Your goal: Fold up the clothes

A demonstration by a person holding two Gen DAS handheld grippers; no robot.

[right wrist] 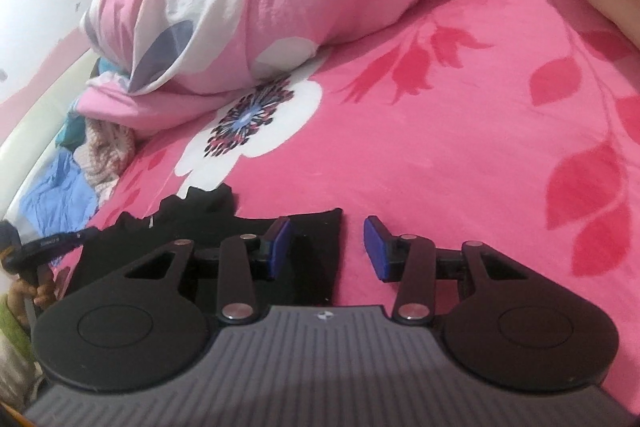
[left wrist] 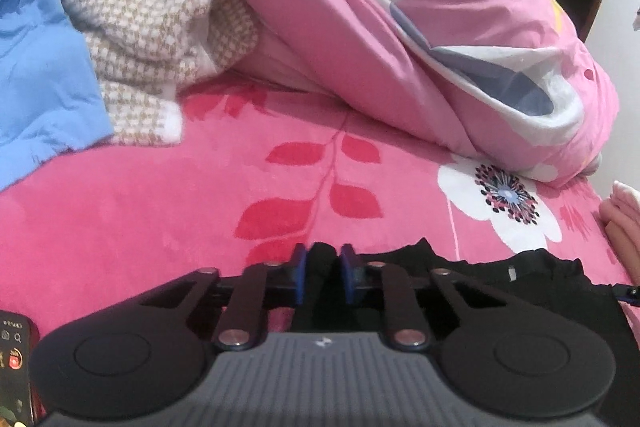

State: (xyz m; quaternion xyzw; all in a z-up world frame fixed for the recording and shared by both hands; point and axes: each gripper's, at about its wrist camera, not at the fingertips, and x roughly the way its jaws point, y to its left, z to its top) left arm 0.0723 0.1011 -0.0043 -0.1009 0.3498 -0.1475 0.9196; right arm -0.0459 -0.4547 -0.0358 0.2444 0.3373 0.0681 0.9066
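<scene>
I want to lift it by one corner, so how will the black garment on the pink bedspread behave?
The black cloth garment probably hangs limp: its edge lies wavy on the pink floral bedspread. It looks thin, so likely light. The left gripper pinches a bunched fold, which suggests it crumples easily; the right gripper stands open at its corner.

A black garment (left wrist: 520, 279) lies spread low and flat on the pink floral bedspread (left wrist: 160, 211), near its front edge. Its far hem is jagged and wrinkled, with a small pale tag showing. One bunched fold stands up at its left end; its right corner (right wrist: 320, 247) lies flat.
</scene>
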